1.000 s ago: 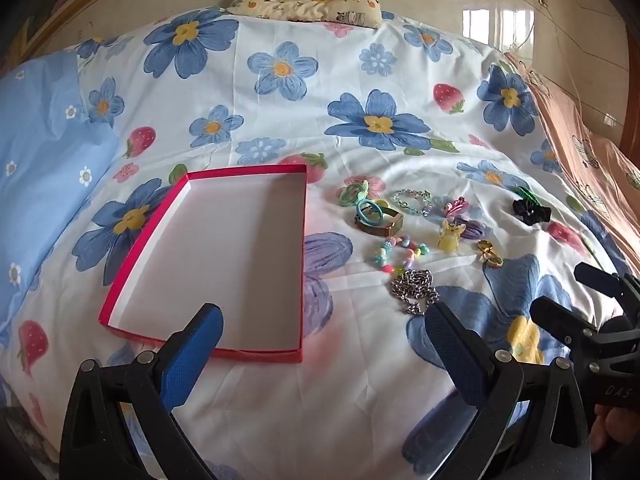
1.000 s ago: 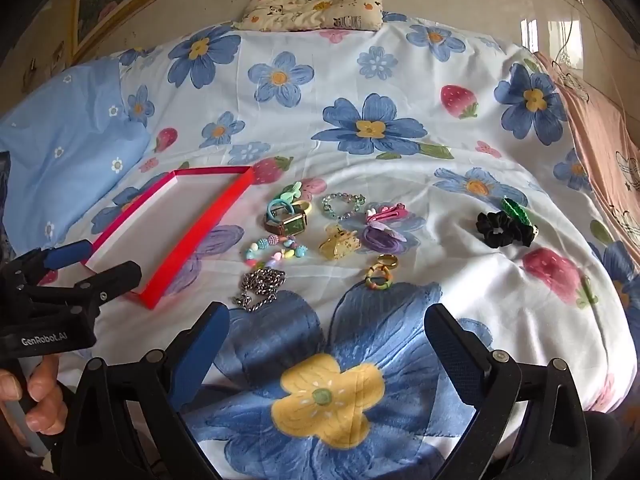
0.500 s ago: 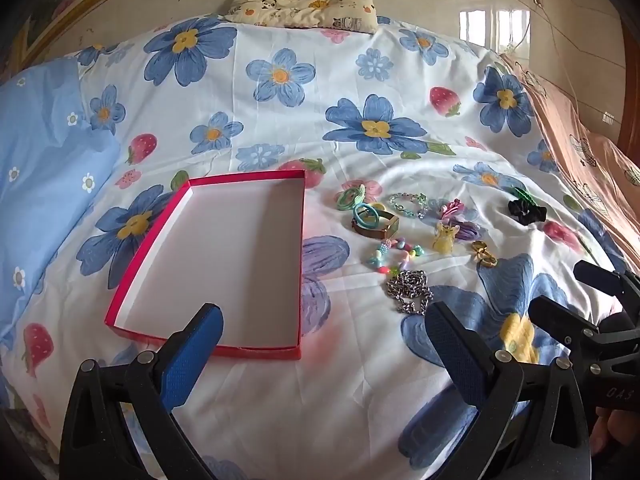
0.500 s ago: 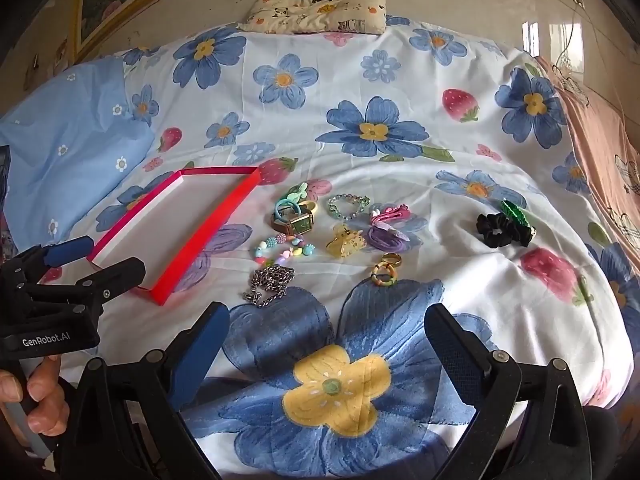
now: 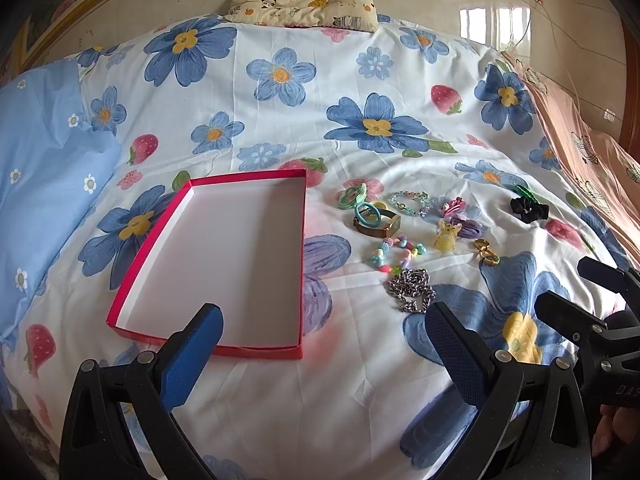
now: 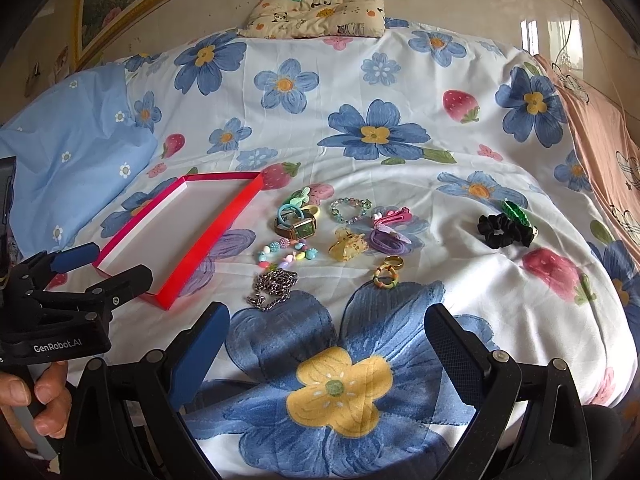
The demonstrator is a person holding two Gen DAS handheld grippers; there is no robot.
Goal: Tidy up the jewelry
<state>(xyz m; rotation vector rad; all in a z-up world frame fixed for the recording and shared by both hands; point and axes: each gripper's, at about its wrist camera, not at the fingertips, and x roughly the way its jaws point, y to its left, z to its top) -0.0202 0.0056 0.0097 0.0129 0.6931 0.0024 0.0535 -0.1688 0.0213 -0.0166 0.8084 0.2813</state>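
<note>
A shallow red box [image 5: 192, 196] [image 6: 208, 232] with a white, empty floor lies on the flowered bedsheet. To its right sit several small pieces: a silver chain [image 5: 412, 290] [image 6: 274, 286], a beaded bracelet [image 5: 394, 254] [image 6: 286, 254], a watch [image 5: 378, 224] [image 6: 298, 228], a yellow clip [image 5: 447, 236] [image 6: 347, 244], rings [image 6: 388, 272] and a black scrunchie [image 5: 528, 209] [image 6: 504, 230]. My left gripper [image 5: 324, 344] hovers open near the box's front edge. My right gripper [image 6: 326, 340] hangs open over the big blue flower, short of the chain. Neither holds anything.
A panda-print pillow [image 6: 320, 12] rests at the head of the bed. A light blue pillow [image 5: 44, 168] lies left of the box, and a pink blanket [image 6: 600, 132] runs along the right side. A hand [image 6: 40, 404] holds the left gripper's handle.
Both cameras have pulled back and risen slightly, so the box and jewelry sit a little farther away. Nothing on the bed has moved and both grippers stay open.
</note>
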